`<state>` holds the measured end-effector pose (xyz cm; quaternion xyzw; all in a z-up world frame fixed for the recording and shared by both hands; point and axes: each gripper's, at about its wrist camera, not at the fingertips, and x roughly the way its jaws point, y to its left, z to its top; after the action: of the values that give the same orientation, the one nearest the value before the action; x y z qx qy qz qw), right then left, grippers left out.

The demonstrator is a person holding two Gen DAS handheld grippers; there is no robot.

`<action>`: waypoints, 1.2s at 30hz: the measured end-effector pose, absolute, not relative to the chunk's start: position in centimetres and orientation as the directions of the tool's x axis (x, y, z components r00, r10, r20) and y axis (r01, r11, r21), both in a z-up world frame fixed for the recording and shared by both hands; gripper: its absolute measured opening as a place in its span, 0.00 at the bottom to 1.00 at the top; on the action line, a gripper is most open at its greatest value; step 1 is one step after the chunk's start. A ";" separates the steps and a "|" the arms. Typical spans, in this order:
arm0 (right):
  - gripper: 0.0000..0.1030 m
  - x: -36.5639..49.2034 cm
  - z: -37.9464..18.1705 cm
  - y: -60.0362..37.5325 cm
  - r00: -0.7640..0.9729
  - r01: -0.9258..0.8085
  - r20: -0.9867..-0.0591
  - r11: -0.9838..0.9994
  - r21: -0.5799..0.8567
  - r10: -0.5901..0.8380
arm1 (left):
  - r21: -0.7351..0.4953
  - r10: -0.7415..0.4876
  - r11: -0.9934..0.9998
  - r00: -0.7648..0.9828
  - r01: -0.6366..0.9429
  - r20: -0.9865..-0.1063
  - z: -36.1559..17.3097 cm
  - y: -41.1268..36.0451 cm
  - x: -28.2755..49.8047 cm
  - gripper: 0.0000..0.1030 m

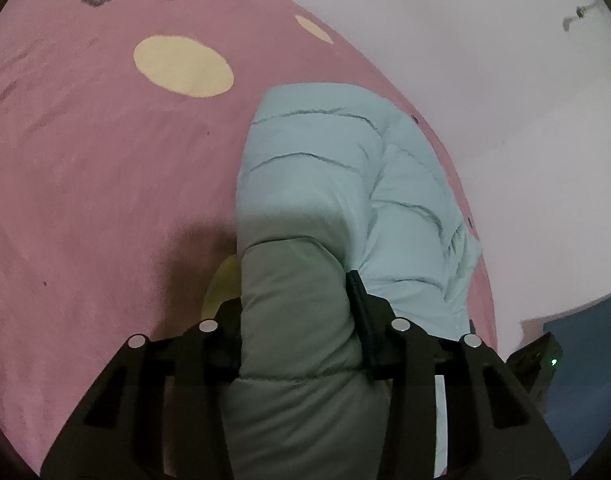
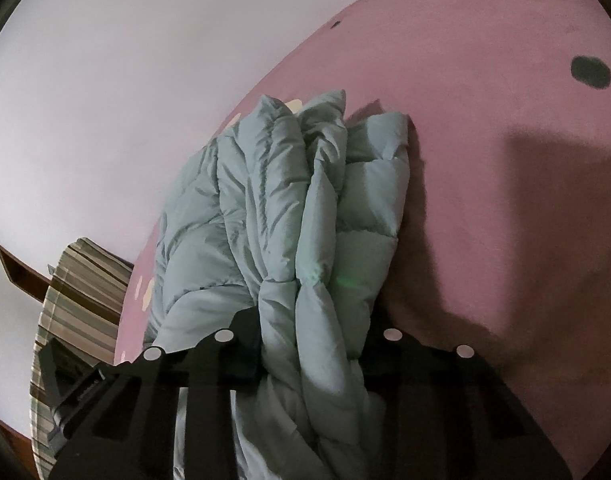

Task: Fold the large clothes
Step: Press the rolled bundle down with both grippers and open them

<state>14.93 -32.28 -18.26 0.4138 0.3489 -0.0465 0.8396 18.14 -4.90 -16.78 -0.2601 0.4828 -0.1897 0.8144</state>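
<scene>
A pale mint-green quilted puffer jacket [image 1: 329, 168] lies on a pink bedspread [image 1: 105, 200]. My left gripper [image 1: 297, 304] is shut on a thick fold of the jacket, which bulges between its black fingers [image 1: 361, 300] and hides the left one. In the right wrist view the jacket [image 2: 289, 200] is bunched in several thick layers. My right gripper [image 2: 305, 332] is shut on that bundle, lifting it off the bedspread [image 2: 485, 160].
The bedspread has cream dots [image 1: 183, 66] and a dark dot [image 2: 590, 72]. A white wall [image 1: 485, 60] runs along the bed's edge. A striped cushion [image 2: 77, 320] and a blue surface [image 1: 585, 360] lie beside the bed.
</scene>
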 end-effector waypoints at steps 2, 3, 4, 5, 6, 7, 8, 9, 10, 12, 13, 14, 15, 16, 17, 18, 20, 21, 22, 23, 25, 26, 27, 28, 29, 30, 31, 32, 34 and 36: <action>0.30 14.9 -18.2 -32.2 0.755 0.361 -0.623 0.663 0.656 0.204 | -0.608 -0.562 0.792 0.464 0.062 -0.685 -16.5 -4.8 17.9 0.38; 0.29 15.0 -18.0 -32.0 0.757 0.357 -0.621 0.667 0.653 0.202 | -0.609 -0.563 0.791 0.466 0.063 -0.683 -16.4 -4.8 17.9 0.37; 0.29 15.1 -17.9 -31.8 0.758 0.355 -0.620 0.671 0.651 0.201 | -0.608 -0.562 0.791 0.468 0.066 -0.682 -16.3 -4.6 17.8 0.37; 0.28 15.2 -17.7 -31.6 0.759 0.351 -0.619 0.676 0.648 0.199 | -0.606 -0.561 0.793 0.471 0.069 -0.681 -16.2 -4.6 17.8 0.36; 0.28 15.3 -17.6 -31.3 0.761 0.346 -0.617 0.680 0.646 0.198 | -0.604 -0.560 0.794 0.474 0.073 -0.679 -16.0 -4.3 17.7 0.36; 0.28 15.3 -17.5 -31.2 0.763 0.343 -0.615 0.683 0.645 0.198 | -0.602 -0.559 0.795 0.477 0.076 -0.678 -15.8 -4.2 17.6 0.35; 0.27 15.4 -17.3 -30.8 0.765 0.336 -0.613 0.688 0.644 0.200 | -0.601 -0.556 0.796 0.481 0.075 -0.677 -15.6 -3.9 17.5 0.35; 0.27 15.6 -17.1 -30.5 0.766 0.330 -0.610 0.692 0.643 0.202 | -0.603 -0.557 0.794 0.484 0.073 -0.675 -15.5 -3.8 17.4 0.35; 0.27 15.8 -16.9 -30.4 0.768 0.325 -0.608 0.695 0.642 0.203 | -0.607 -0.558 0.792 0.487 0.070 -0.672 -15.3 -3.7 17.3 0.34; 0.27 16.3 -16.5 -29.7 0.772 0.305 -0.599 0.704 0.641 0.211 | -0.612 -0.557 0.788 0.497 0.065 -0.665 -14.9 -3.2 17.6 0.34; 0.27 16.6 -16.2 -29.4 0.773 0.296 -0.595 0.707 0.642 0.217 | -0.615 -0.558 0.786 0.502 0.064 -0.661 -14.9 -2.8 17.6 0.34; 0.27 16.9 -16.0 -29.1 0.775 0.285 -0.591 0.710 0.644 0.224 | -0.621 -0.559 0.781 0.511 0.061 -0.653 -14.5 -2.2 17.6 0.34; 0.26 17.1 -15.8 -29.0 0.777 0.276 -0.587 0.713 0.645 0.230 | -0.623 -0.558 0.780 0.517 0.060 -0.649 -14.3 -1.8 17.6 0.34; 0.26 17.8 -15.5 -28.4 0.778 0.260 -0.581 0.718 0.646 0.241 | -0.625 -0.556 0.779 0.525 0.057 -0.645 -14.0 -1.2 17.7 0.34; 0.26 18.3 -15.2 -27.9 0.778 0.247 -0.577 0.722 0.646 0.249 | -0.624 -0.551 0.780 0.534 0.055 -0.641 -13.7 -0.6 17.8 0.34; 0.26 18.9 -15.0 -27.4 0.779 0.234 -0.571 0.726 0.646 0.258 | -0.625 -0.544 0.779 0.550 0.050 -0.634 -13.3 0.2 17.9 0.34; 0.26 20.2 -14.5 -26.5 0.781 0.206 -0.561 0.734 0.647 0.276 | -0.621 -0.529 0.783 0.572 0.044 -0.627 -12.6 1.3 18.3 0.34; 0.26 21.0 -14.2 -25.9 0.782 0.190 -0.555 0.738 0.648 0.285 | -0.618 -0.522 0.785 0.582 0.042 -0.623 -12.3 1.8 18.6 0.34; 0.26 21.8 -13.9 -25.4 0.783 0.175 -0.547 0.740 0.649 0.295 | -0.617 -0.514 0.786 0.595 0.038 -0.619 -12.0 2.6 18.9 0.33; 0.26 22.3 -13.8 -25.0 0.785 0.164 -0.541 0.742 0.650 0.301 | -0.615 -0.505 0.788 0.607 0.033 -0.614 -11.7 3.3 19.3 0.33; 0.26 24.3 -13.3 -23.7 0.789 0.130 -0.527 0.752 0.646 0.316 | -0.605 -0.485 0.796 0.627 0.028 -0.610 -11.2 4.5 20.1 0.34; 0.26 25.1 -13.2 -23.2 0.790 0.115 -0.521 0.757 0.643 0.322 | -0.598 -0.474 0.801 0.638 0.028 -0.606 -10.9 5.2 20.6 0.34; 0.26 26.0 -13.1 -22.6 0.791 0.103 -0.516 0.761 0.641 0.327 | -0.591 -0.466 0.806 0.646 0.029 -0.604 -10.7 5.7 21.1 0.34; 0.26 26.6 -13.1 -22.3 0.792 0.096 -0.512 0.762 0.641 0.332 | -0.581 -0.457 0.813 0.653 0.032 -0.604 -10.6 6.0 21.6 0.34; 0.26 27.5 -13.3 -21.8 0.792 0.088 -0.508 0.760 0.644 0.339 | -0.570 -0.445 0.821 0.660 0.031 -0.605 -10.7 6.6 22.3 0.34; 0.26 28.2 -13.5 -21.5 0.789 0.086 -0.509 0.758 0.646 0.344 | -0.566 -0.440 0.824 0.663 0.029 -0.606 -10.7 6.9 22.7 0.34; 0.26 29.0 -13.9 -21.2 0.785 0.085 -0.511 0.756 0.649 0.351 | -0.558 -0.429 0.830 0.664 0.022 -0.612 -11.0 7.3 23.3 0.34; 0.26 29.7 -14.4 -20.9 0.778 0.084 -0.517 0.756 0.649 0.357 | -0.550 -0.418 0.835 0.663 0.012 -0.621 -11.5 7.7 23.7 0.34; 0.26 30.1 -14.6 -20.3 0.768 0.097 -0.534 0.760 0.642 0.354 | -0.538 -0.404 0.843 0.654 -0.005 -0.639 -12.6 8.2 24.3 0.34; 0.26 30.8 -15.8 -19.7 0.747 0.111 -0.560 0.762 0.638 0.360 | -0.533 -0.397 0.845 0.632 -0.031 -0.665 -14.1 8.8 24.6 0.34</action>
<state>30.76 -19.71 -15.82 0.3372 0.3487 0.0714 0.8716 24.61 8.77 -14.10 -0.2572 0.4156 -0.1058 0.8660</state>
